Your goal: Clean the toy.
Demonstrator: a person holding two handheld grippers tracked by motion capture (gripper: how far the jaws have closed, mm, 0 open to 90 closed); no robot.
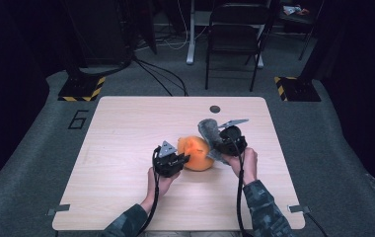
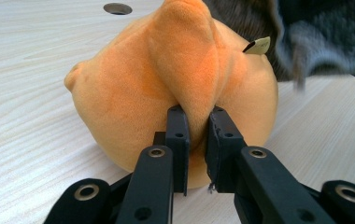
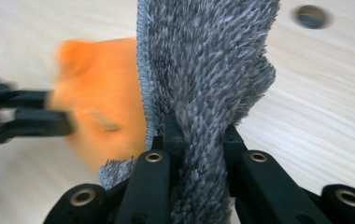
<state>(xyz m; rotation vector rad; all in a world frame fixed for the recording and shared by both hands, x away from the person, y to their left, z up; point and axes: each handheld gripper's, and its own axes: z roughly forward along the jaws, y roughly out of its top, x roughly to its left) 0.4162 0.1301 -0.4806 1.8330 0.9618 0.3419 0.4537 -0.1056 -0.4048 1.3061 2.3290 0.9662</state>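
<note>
**Two grippers, two soft things, side by side at the table's middle**

The person is standing at the near edge of the wooden table (image 1: 126, 118), working both hands close together. The left gripper (image 1: 171, 160) is pinching a raised fold of the orange plush toy (image 1: 195, 153), its jaws clamped tight on that ridge of fabric; in the left gripper view the fold is standing up between the two black jaws, with the round body of the toy bulging beyond them and resting on the tabletop. The right gripper (image 1: 227, 140) is gripping the grey shaggy cloth (image 1: 207, 129), jaws closed on it, and the cloth is rising upright out of the grip, its long axis running from the jaws toward the far side of the table.

What seems to matter for the coming move is how the cloth is sitting against the toy. The cloth is hanging just to the right of the toy and slightly farther away, touching or nearly touching its right flank; I cannot tell which. From the right gripper, the toy is lying to the left, with the left gripper's jaws reaching in from beyond it. The right hand is plainly the nearer one to the cloth, the left to the toy. A small round hole (image 1: 215, 109) is sitting in the tabletop farther back, well apart from both.
</note>
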